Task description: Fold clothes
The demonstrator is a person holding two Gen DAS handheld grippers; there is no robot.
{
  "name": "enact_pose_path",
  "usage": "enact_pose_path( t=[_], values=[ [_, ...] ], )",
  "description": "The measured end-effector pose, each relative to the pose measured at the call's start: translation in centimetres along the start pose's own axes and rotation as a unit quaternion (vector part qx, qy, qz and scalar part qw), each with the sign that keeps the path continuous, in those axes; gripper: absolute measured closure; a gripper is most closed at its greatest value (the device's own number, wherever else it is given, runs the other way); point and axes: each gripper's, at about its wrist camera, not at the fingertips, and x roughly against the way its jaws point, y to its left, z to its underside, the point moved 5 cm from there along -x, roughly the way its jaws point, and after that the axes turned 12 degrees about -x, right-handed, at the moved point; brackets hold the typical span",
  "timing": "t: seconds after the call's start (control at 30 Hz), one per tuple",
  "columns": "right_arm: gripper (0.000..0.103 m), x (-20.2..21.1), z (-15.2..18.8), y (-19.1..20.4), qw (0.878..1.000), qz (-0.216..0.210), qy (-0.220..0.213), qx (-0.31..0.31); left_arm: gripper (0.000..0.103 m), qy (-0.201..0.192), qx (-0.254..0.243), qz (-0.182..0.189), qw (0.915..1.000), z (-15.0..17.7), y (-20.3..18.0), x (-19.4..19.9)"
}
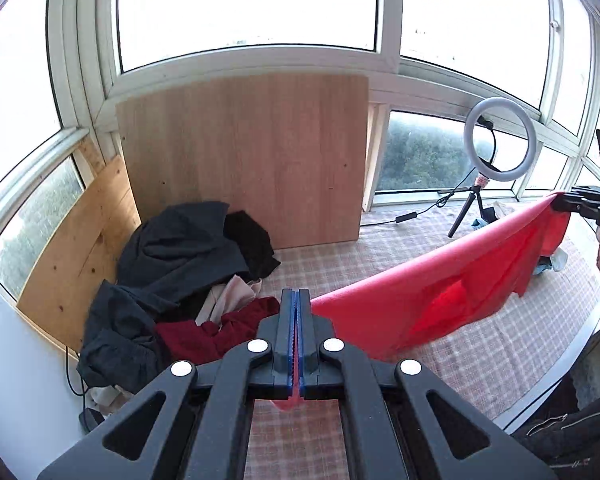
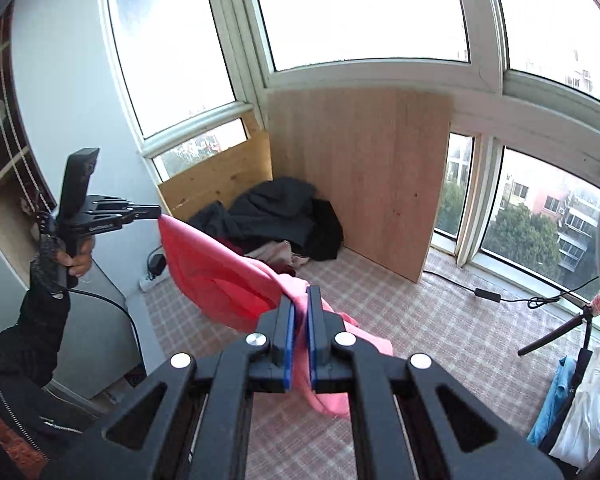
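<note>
Clamping red garment (image 1: 440, 292) aloft, both grippers' jaws closed tight; clothes pile (image 1: 172, 276), ring light (image 1: 498, 140) behind.

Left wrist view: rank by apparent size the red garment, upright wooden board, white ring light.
1. Upright light wooden board, largest.
2. Red garment, stretched in the air; it sits nearer the camera than the board, so the true order is unsure.
3. White ring light, clearly smallest.

Left gripper (image 1: 296, 300) clamped shut, pitched downward, raised. Right gripper (image 2: 300, 304) pinched closed, also angled down, held well apart from the left. Left hand (image 2: 78, 258) wraps its handle, dark sleeve (image 2: 40, 320) extended
</note>
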Motion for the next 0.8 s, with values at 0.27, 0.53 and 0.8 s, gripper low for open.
enact_pose_path(
  t=[0.27, 0.53, 0.8],
  values=[
    [0.098, -2.6, 2.2, -5.5, 0.995, 0.052, 0.042, -0.075, 0.103, 0.062, 0.005, 0.080, 0.9948, -1.3, -2.4, -8.9],
    [0.096, -19.3, 10.9, -21.8, 0.931, 0.236, 0.231, -0.158, 0.102, 0.224, 0.033, 0.074, 0.9713, 4.7, -4.6, -28.1],
    [0.052, -15.9, 13.9, -17.9, 0.958, 0.145, 0.236, -0.072, 0.074, 0.225, -0.062, 0.153, 0.9602, 10.4, -9.4, -22.1]
  ],
)
